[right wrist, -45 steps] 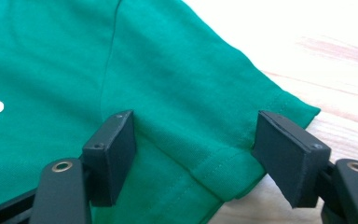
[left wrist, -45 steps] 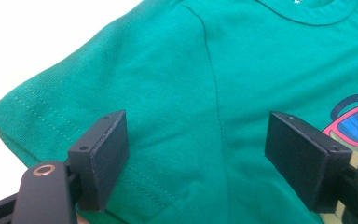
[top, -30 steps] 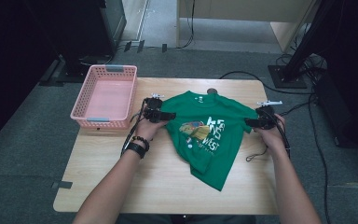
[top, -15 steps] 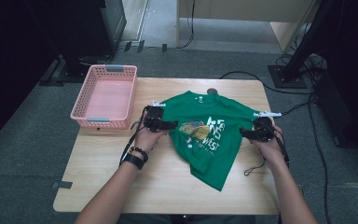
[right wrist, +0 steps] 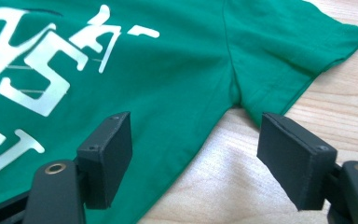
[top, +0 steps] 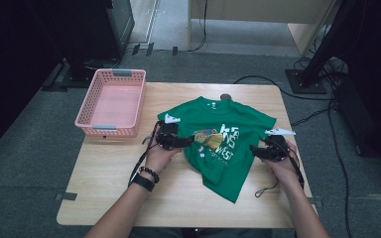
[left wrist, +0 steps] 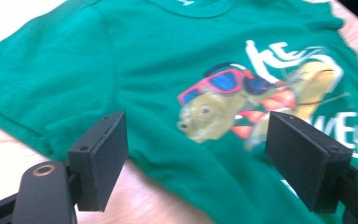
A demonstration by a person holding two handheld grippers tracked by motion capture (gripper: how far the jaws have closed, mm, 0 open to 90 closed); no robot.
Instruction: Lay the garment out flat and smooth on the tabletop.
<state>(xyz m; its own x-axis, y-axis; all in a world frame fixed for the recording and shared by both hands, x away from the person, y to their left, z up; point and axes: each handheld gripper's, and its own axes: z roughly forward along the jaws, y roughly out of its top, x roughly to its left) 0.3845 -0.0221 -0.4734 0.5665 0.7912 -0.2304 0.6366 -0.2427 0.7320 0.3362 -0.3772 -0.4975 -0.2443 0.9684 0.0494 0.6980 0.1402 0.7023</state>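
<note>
A green T-shirt [top: 218, 134] lies front up on the wooden table [top: 109, 193], printed with a turtle in red sunglasses [left wrist: 223, 100] and white letters [right wrist: 42, 70]. My left gripper [top: 184, 142] is open at the shirt's left side, and its jaws [left wrist: 200, 163] straddle the cloth's edge without pressing on it. At the shirt's right side, below the sleeve [right wrist: 298, 51], my right gripper [top: 254, 150] has just been opening. Its jaws [right wrist: 200, 158] stand open over the side seam and bare wood. The shirt's lower hem skews toward the front right.
An empty pink basket [top: 110, 101] sits at the table's far left corner. A small dark round thing [top: 225, 96] lies at the far edge behind the collar. Cables and a black stand [top: 307, 79] are on the floor to the right. Bare wood spreads in front of the shirt.
Both hands have drawn back toward the person, from the sleeves down along the shirt's sides. The shirt itself lies as before.
</note>
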